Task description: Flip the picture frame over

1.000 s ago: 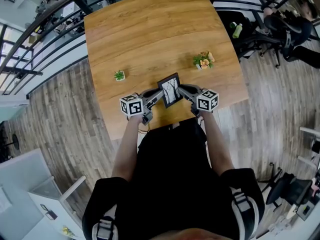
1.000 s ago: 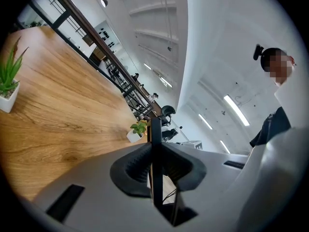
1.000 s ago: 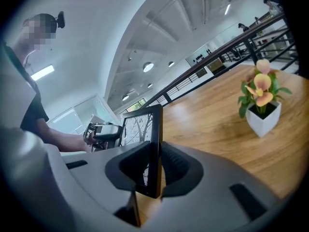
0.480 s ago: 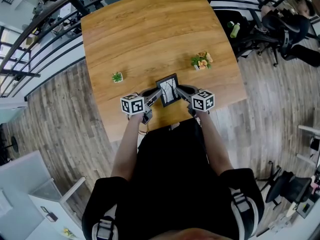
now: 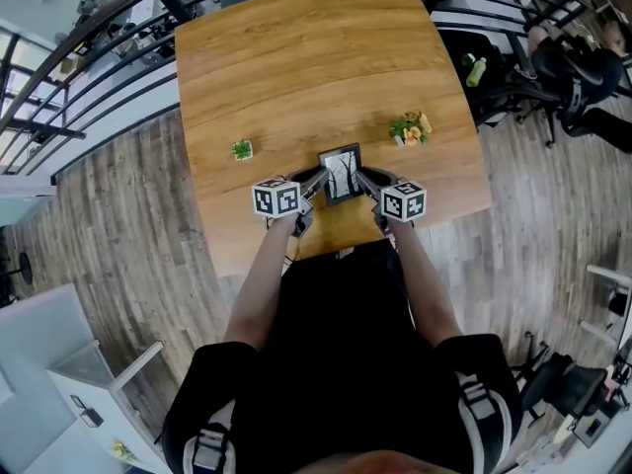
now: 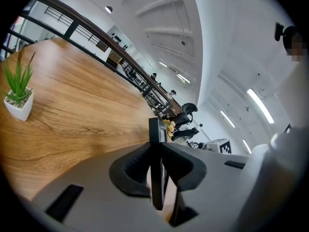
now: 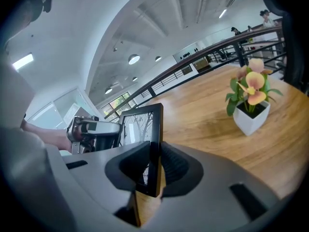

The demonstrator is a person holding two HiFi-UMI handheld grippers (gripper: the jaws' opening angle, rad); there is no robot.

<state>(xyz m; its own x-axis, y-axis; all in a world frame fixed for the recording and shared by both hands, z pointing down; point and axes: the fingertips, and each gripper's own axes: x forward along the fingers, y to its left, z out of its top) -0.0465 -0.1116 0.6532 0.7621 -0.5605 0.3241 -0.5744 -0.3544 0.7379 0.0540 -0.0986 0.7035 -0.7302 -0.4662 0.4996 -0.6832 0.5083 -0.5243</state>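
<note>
Black picture frame [image 5: 342, 173] held roughly upright over near edge of wooden table [image 5: 296, 57], tree picture facing me. My left gripper [image 6: 155, 173] clenched on its left edge, my right gripper [image 7: 153, 166] clamped on its right edge. Bottom edge maybe touching tabletop, unclear. Small green plant [image 5: 241, 149] to left, potted flowers [image 5: 409, 126] to right, both apart from frame.

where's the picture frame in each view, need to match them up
Head view: frame at centre, picture side up.
Left gripper view: frame lower centre, seen edge-on.
Right gripper view: frame lower centre-left, picture side showing.
Shared landmark: the flower pot, up and right of the frame in the head view; peeking out just past its edge in the left gripper view; at right in the right gripper view.
</note>
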